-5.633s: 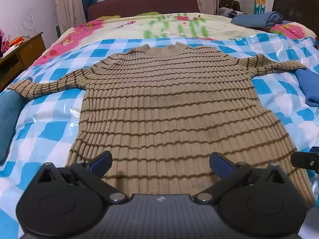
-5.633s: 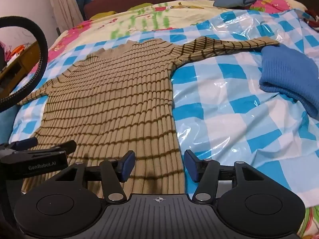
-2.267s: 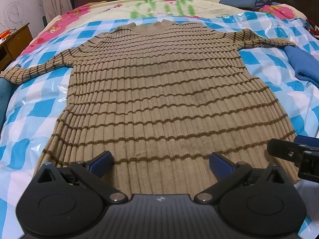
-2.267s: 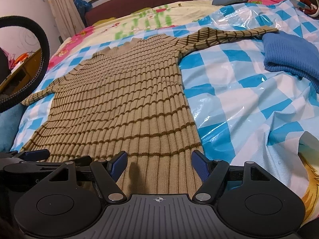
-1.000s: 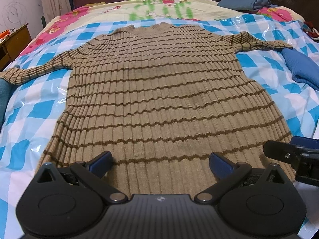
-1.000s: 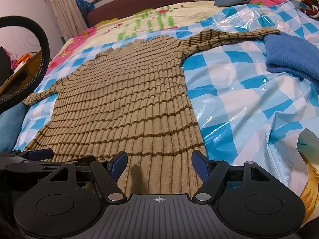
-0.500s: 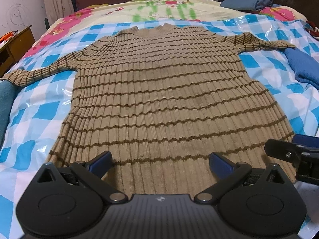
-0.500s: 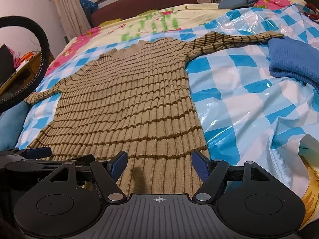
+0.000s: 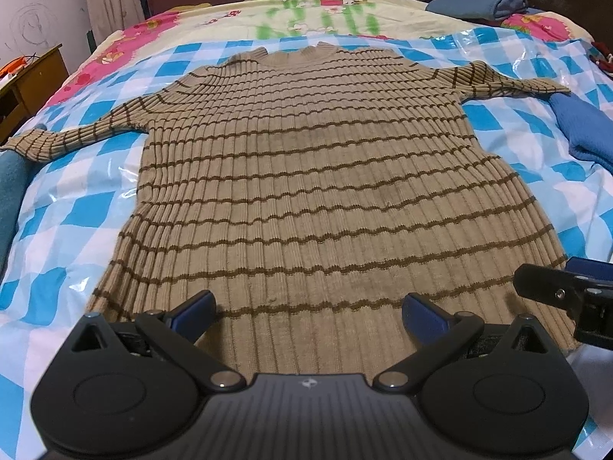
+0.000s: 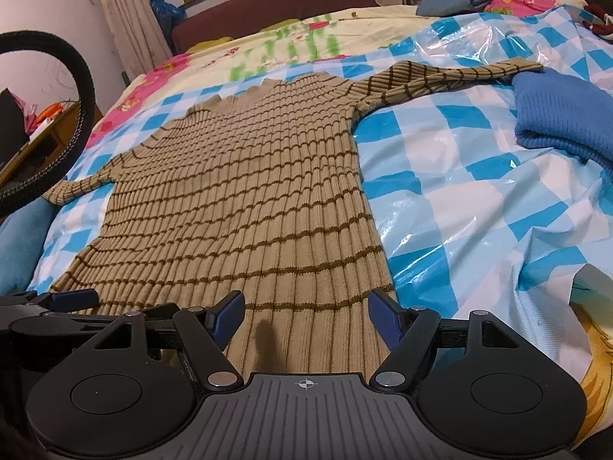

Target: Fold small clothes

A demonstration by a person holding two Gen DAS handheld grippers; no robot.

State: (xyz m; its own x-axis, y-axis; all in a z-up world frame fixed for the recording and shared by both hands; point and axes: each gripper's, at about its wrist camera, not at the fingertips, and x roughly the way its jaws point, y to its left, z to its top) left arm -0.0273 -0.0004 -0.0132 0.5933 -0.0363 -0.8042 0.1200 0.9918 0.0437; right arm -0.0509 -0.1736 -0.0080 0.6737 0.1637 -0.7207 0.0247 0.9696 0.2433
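A tan ribbed sweater with thin brown stripes [image 9: 306,176] lies flat and face up on the bed, sleeves spread to both sides, hem toward me; it also shows in the right wrist view [image 10: 245,199]. My left gripper [image 9: 308,310] is open and empty, just above the middle of the hem. My right gripper [image 10: 308,316] is open and empty over the hem's right corner. The right gripper's fingers [image 9: 555,291] show at the right edge of the left wrist view. The left gripper's finger [image 10: 72,299] shows at the lower left of the right wrist view.
The sweater rests on a blue-and-white checked plastic sheet [image 10: 459,199] over the bed. A folded blue knit [image 10: 563,115] lies by the right sleeve end. A teal cushion [image 9: 9,191] lies at the left edge. More blue clothes [image 9: 479,5] sit far right, a wooden cabinet [image 9: 27,84] far left.
Both grippers have drawn slightly back and up along the hem over the last seconds. The sweater has not moved, and both grippers stay open.
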